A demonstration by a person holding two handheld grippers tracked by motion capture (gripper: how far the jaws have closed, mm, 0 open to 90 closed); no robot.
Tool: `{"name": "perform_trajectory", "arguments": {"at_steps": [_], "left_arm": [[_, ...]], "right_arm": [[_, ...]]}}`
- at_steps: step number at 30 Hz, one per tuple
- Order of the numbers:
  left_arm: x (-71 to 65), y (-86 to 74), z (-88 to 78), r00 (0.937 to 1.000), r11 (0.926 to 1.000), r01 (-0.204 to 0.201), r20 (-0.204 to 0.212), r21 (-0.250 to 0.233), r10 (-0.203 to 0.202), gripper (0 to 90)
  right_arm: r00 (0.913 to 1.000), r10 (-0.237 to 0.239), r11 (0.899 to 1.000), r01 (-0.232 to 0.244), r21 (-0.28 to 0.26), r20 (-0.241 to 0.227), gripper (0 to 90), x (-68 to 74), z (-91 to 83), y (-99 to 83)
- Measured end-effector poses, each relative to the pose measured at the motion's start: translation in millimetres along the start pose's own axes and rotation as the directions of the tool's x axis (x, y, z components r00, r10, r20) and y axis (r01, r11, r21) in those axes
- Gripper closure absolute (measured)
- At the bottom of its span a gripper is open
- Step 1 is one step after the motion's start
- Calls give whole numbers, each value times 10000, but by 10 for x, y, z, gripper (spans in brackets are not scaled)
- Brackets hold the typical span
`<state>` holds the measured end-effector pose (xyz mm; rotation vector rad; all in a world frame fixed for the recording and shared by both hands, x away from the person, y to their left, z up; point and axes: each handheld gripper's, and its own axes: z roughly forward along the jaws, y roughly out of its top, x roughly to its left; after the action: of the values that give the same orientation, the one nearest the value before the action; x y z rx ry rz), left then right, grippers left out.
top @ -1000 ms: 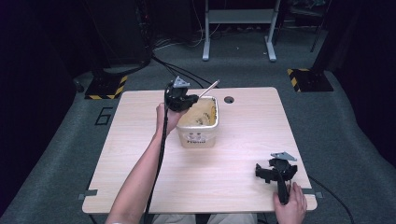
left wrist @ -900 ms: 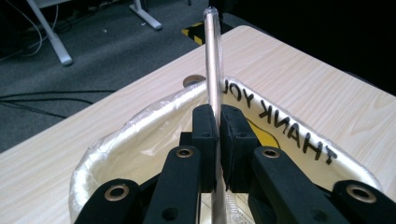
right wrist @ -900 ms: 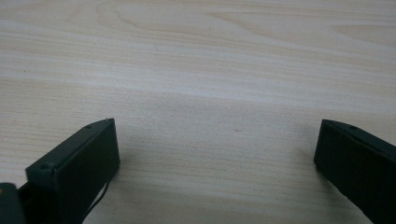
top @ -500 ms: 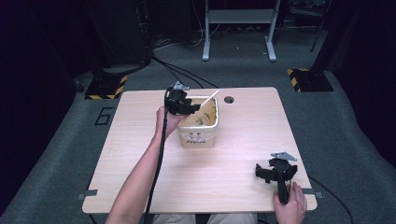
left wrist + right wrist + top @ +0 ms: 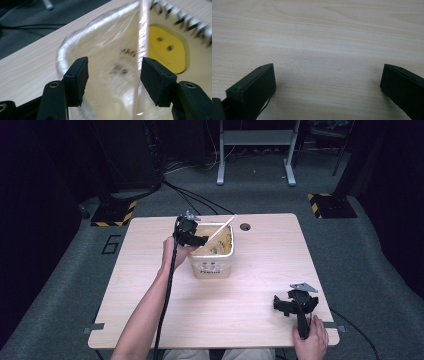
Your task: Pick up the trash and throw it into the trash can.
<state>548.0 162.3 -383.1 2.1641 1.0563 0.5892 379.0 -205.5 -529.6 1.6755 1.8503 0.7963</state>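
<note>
A cream tub (image 5: 212, 265) with printing on its front stands at the middle of the wooden table (image 5: 150, 290). A thin clear lid (image 5: 221, 230) leans tilted across its open top, one end poking past the far right rim. My left gripper (image 5: 199, 240) hangs at the tub's left rim. In the left gripper view it (image 5: 112, 75) is open, with the clear lid (image 5: 105, 50) between the jaws and its edge (image 5: 141, 42) close to the right jaw. A yellow label (image 5: 166, 50) lies behind. My right gripper (image 5: 281, 305) rests open near the front right corner, over bare wood (image 5: 327, 85).
A round cable hole (image 5: 245, 226) sits in the table just right of the tub. Black cables (image 5: 200, 202) run off the far edge to the floor. A metal stand (image 5: 255, 150) and yellow-black striped feet (image 5: 327, 205) stand on the grey carpet beyond.
The left gripper has dropped slightly toward the tub's left rim and the tilted lid has sunk a little lower. The right gripper has stayed put.
</note>
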Motion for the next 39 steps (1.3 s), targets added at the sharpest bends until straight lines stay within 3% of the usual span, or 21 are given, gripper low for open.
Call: {"name": "perform_trajectory", "arguments": {"at_steps": [5, 9, 11, 13, 15, 16, 17, 20, 25, 31, 35, 38, 39], "left_arm": [[-25, -3, -25, 9997, 9997, -215, 114, 90, 214, 384], [-84, -20, -38, 9958, 9950, -899, -132, 432, 906, 365], [-96, -28, -54, 9953, 9950, -930, -221, 366, 938, 340], [-86, -37, -66, 9971, 9969, -748, -100, 245, 750, 319], [-7, -83, -133, 9989, 9996, -94, 463, -251, 105, 303], [-7, -83, -133, 9989, 9996, -94, 463, -251, 105, 297], [49, -131, -188, 9974, 9982, 295, 676, -518, -260, 289], [120, -206, -279, 9944, 9950, 633, 897, -769, -563, 262], [182, -309, -435, 9923, 9915, 784, 1043, -1043, -674, 212], [203, -551, -731, 9916, 9812, 900, 1074, -1708, -722, 142], [216, -759, -810, 9935, 9829, 835, 909, -1643, -692, 130], [250, -958, -798, 9926, 9839, 1006, 818, -1475, -892, 121], [250, -958, -798, 9926, 9839, 1006, 818, -1475, -892, 121]], "right_arm": [[10000, 4, 10000, -4, 6, 2, 0, 0, 0, 0], [10000, 3, 10000, -3, 2, 1, 0, 0, 0, 0], [10000, -1, 10000, 1, 3, 0, 0, 0, 0, 0], [10000, -1, 10000, 1, 1, 0, 0, 0, 0, 0], [10000, -1, 10000, 1, 3, -2, 0, 0, 0, 0], [10000, 2, 10000, -2, 2, 0, 0, 0, 0, 0], [10000, -2, 10000, 2, 0, 1, 0, 0, 0, 0], [10000, 1, 10000, -1, 3, 0, 0, 0, 0, 0], [10000, 0, 10000, 0, 4, 2, 0, 0, 0, 0], [10000, 1, 10000, -1, 4, 2, 0, 0, 0, 0], [10000, 1, 10000, -1, 4, 1, 0, 0, 0, 0], [10000, -2, 10000, 2, 2, 0, 0, 0, 0, 0], [10000, -3, 10000, 3, 2, 1, 0, 0, 0, 0]]}}
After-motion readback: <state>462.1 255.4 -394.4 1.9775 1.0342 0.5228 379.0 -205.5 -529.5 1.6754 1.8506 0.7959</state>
